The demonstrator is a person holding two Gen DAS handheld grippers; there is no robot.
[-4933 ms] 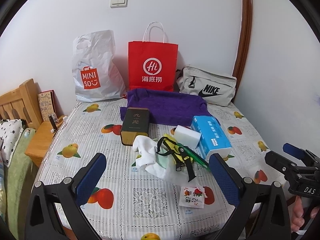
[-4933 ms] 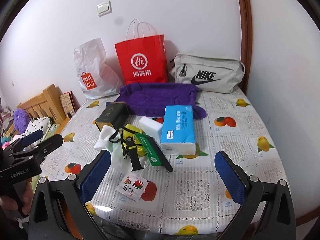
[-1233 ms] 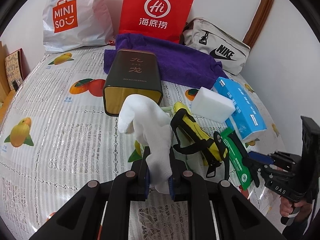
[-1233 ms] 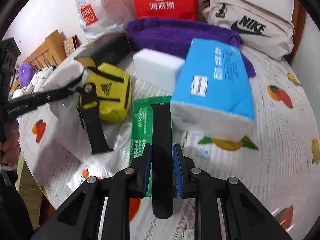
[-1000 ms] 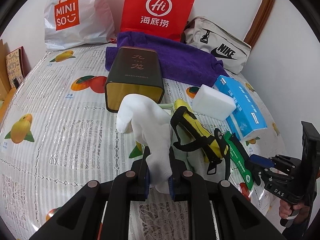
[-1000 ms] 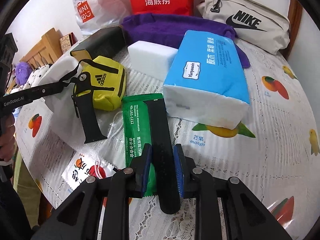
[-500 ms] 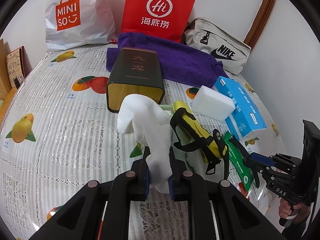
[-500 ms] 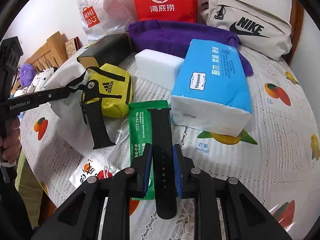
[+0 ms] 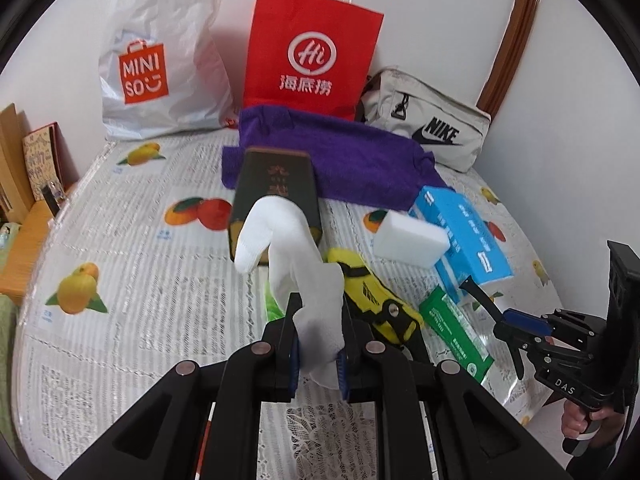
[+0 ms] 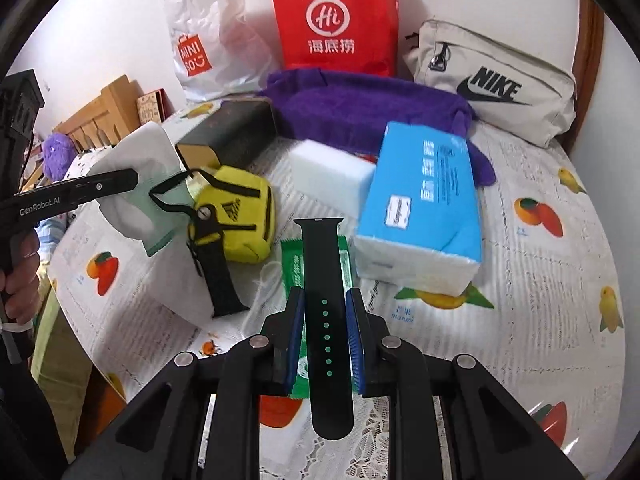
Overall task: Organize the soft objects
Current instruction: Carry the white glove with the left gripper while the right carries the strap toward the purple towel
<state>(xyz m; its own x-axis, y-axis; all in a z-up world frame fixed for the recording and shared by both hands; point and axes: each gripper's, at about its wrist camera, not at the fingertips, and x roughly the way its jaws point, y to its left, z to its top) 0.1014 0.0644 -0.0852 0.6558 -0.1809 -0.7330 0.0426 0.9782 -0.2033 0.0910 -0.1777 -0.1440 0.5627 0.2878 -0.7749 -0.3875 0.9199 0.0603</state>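
Note:
My left gripper (image 9: 318, 344) is shut on a white sock (image 9: 296, 264) and holds it lifted above the table; the sock also shows in the right wrist view (image 10: 136, 184). My right gripper (image 10: 326, 336) is shut on a black watch strap (image 10: 326, 320), raised over a green packet (image 10: 294, 264). A yellow pouch (image 10: 240, 216) with a second black strap (image 10: 216, 276) lies left of the packet. A blue tissue pack (image 10: 424, 204), a white sponge block (image 10: 332, 172) and a purple towel (image 10: 360, 108) lie behind.
A dark tin box (image 9: 276, 188) lies behind the sock. A red paper bag (image 9: 312, 56), a white Miniso bag (image 9: 156, 60) and a beige Nike bag (image 9: 432, 128) stand against the wall. A wooden headboard (image 10: 96, 120) is at the left.
Both grippers have risen a little with their loads: the sock now hangs higher in front of the tin box, and the strap is lifted off the green packet.

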